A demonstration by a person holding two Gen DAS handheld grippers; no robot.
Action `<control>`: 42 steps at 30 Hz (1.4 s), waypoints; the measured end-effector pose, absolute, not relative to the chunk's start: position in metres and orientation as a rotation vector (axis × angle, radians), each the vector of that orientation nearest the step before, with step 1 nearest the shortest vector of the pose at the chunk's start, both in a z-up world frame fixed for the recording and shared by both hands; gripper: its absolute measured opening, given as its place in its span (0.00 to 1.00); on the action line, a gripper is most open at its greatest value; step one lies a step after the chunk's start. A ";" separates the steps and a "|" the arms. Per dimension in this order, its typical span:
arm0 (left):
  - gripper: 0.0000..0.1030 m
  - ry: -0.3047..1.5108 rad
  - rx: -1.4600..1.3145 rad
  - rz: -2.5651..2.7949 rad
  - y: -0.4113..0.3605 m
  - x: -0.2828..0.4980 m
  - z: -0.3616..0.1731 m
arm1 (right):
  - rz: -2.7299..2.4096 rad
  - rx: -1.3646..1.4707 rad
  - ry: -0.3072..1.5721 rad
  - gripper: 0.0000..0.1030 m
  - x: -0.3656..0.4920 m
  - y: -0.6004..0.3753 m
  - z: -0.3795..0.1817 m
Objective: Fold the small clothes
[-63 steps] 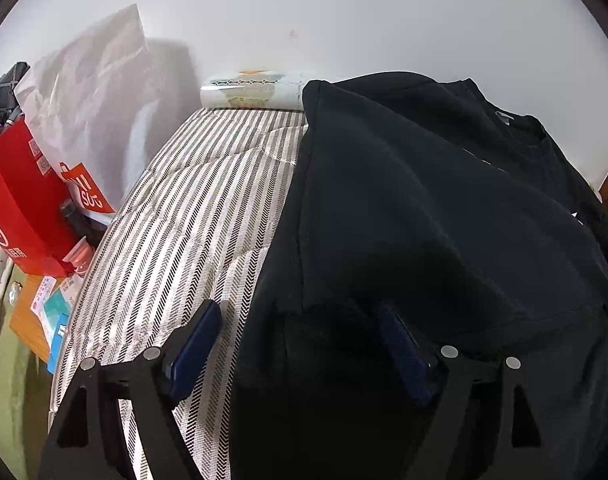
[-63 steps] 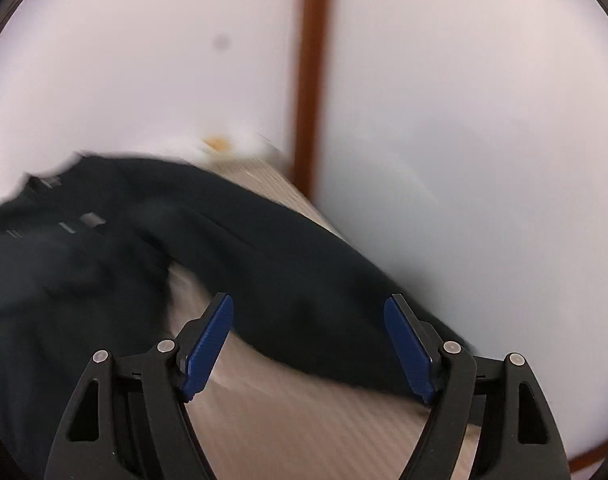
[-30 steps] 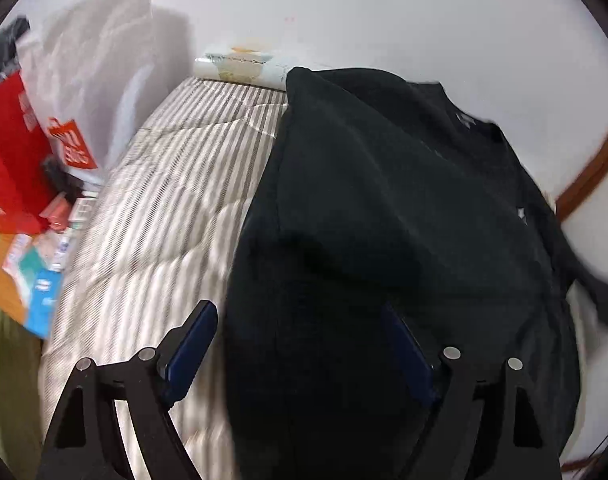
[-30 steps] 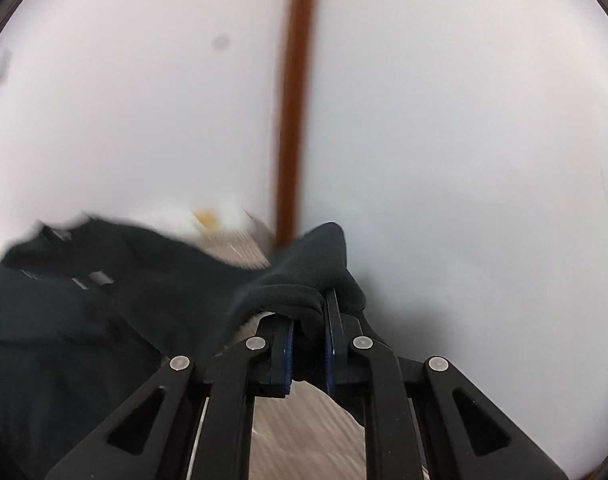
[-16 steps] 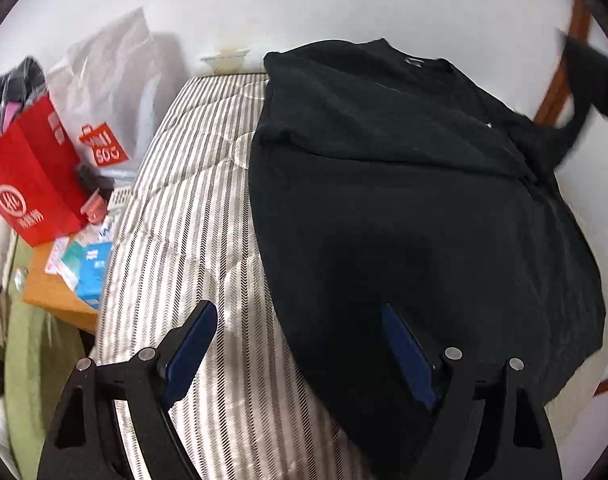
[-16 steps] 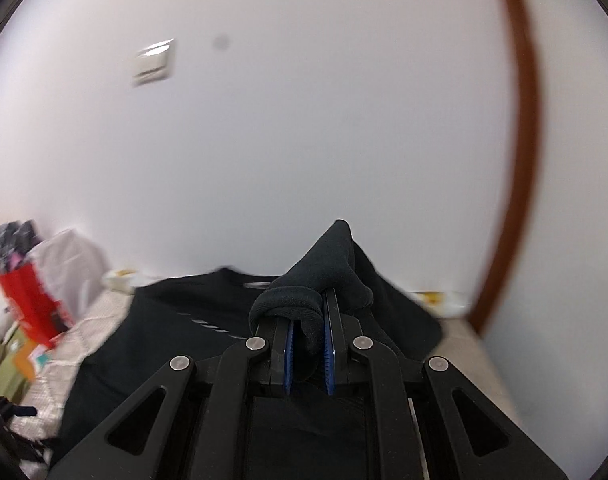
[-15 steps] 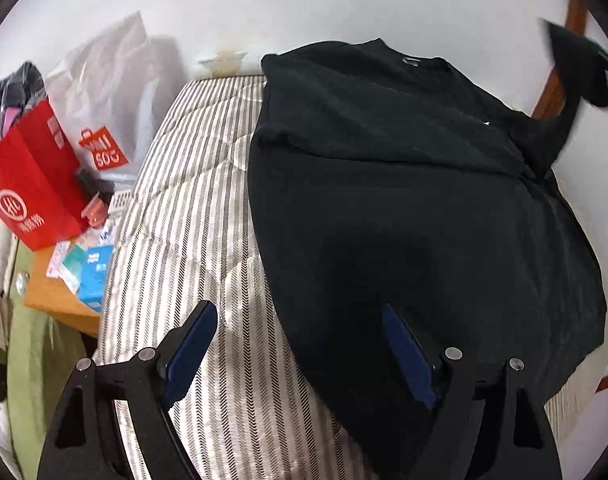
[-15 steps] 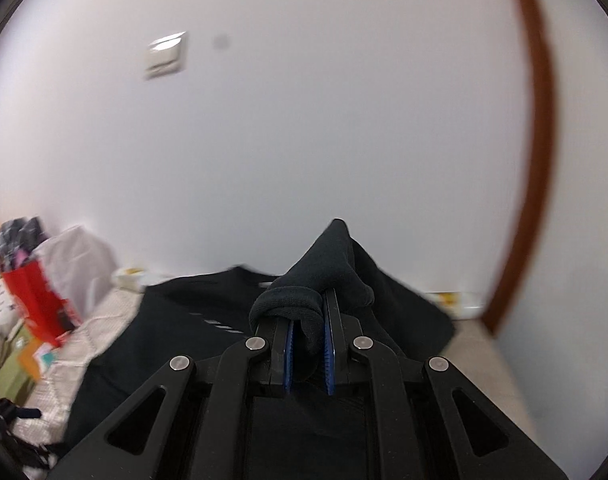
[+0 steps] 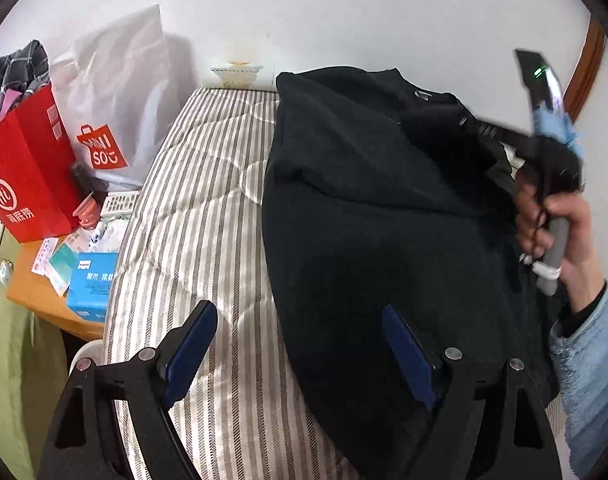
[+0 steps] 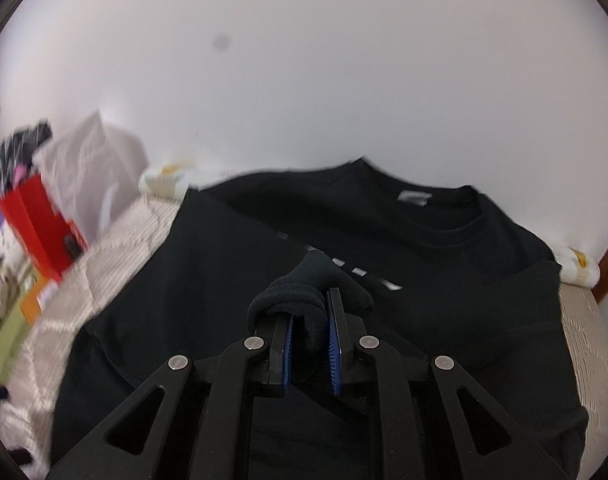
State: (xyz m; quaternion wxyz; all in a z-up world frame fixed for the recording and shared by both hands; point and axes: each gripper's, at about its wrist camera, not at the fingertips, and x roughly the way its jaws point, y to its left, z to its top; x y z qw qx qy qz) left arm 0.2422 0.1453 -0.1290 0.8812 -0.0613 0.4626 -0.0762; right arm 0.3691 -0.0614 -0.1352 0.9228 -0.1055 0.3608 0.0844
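Note:
A black sweatshirt (image 9: 364, 216) lies on a striped mattress (image 9: 195, 216), collar toward the far wall; it also shows in the right wrist view (image 10: 231, 280). My left gripper (image 9: 299, 356) is open and empty above the garment's lower left edge. My right gripper (image 10: 310, 336) is shut on the end of the black sleeve (image 10: 304, 300) and holds it above the sweatshirt's chest. In the left wrist view the right gripper (image 9: 464, 128) shows at the right, held by a hand, with the sleeve bunched at its tip.
A red paper bag (image 9: 27, 176) and a white shopping bag (image 9: 115, 112) stand left of the mattress. A blue box (image 9: 89, 284) and papers lie on an orange surface below them. The white wall runs behind; a brown frame (image 9: 584, 64) is at the right.
My right gripper closed on the sleeve end, lifted it and carried it left over the sweatshirt's chest. My left gripper stayed open and pulled back from the garment.

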 end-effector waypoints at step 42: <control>0.78 0.848 0.345 -0.152 -0.137 0.389 -0.159 | -0.058 0.113 0.770 0.33 0.307 -0.324 -0.153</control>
